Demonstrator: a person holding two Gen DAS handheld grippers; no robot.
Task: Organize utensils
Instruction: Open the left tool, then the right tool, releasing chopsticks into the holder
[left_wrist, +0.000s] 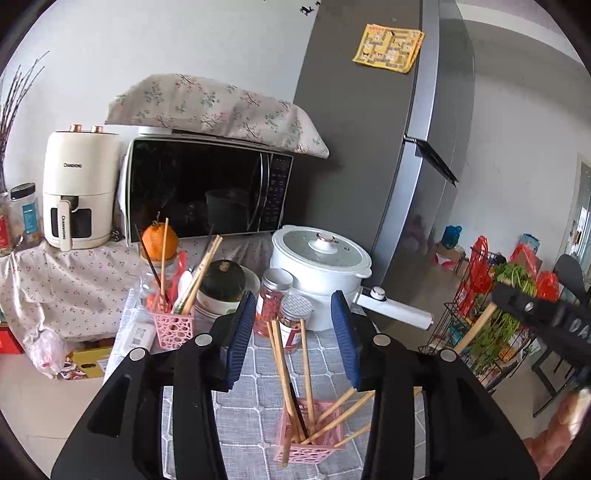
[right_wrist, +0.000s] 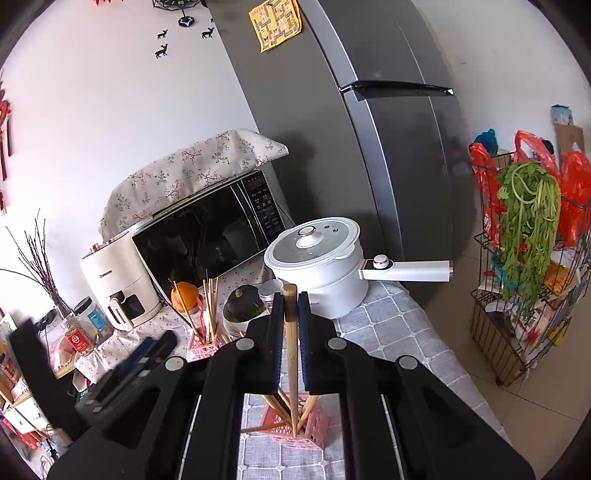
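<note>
A near pink basket (left_wrist: 308, 435) on the grey checked cloth holds several wooden chopsticks (left_wrist: 286, 373). My left gripper (left_wrist: 295, 332) is open and empty, above that basket. My right gripper (right_wrist: 291, 325) is shut on one wooden chopstick (right_wrist: 291, 362), held upright with its tip down in the near pink basket (right_wrist: 295, 430). A second pink basket (left_wrist: 173, 326) farther back left holds chopsticks and other utensils; it also shows in the right wrist view (right_wrist: 201, 347). The right gripper shows at the right edge of the left wrist view (left_wrist: 546, 321), and the left gripper, blurred, shows at the left of the right wrist view (right_wrist: 133, 369).
A white electric pot (left_wrist: 321, 269) with a long handle stands behind the near basket, beside two jars (left_wrist: 295, 321). A microwave (left_wrist: 207, 188), air fryer (left_wrist: 77, 192), an orange (left_wrist: 159, 240) and bowls sit behind. A grey fridge (left_wrist: 369, 147) and a wire rack (right_wrist: 524, 280) stand right.
</note>
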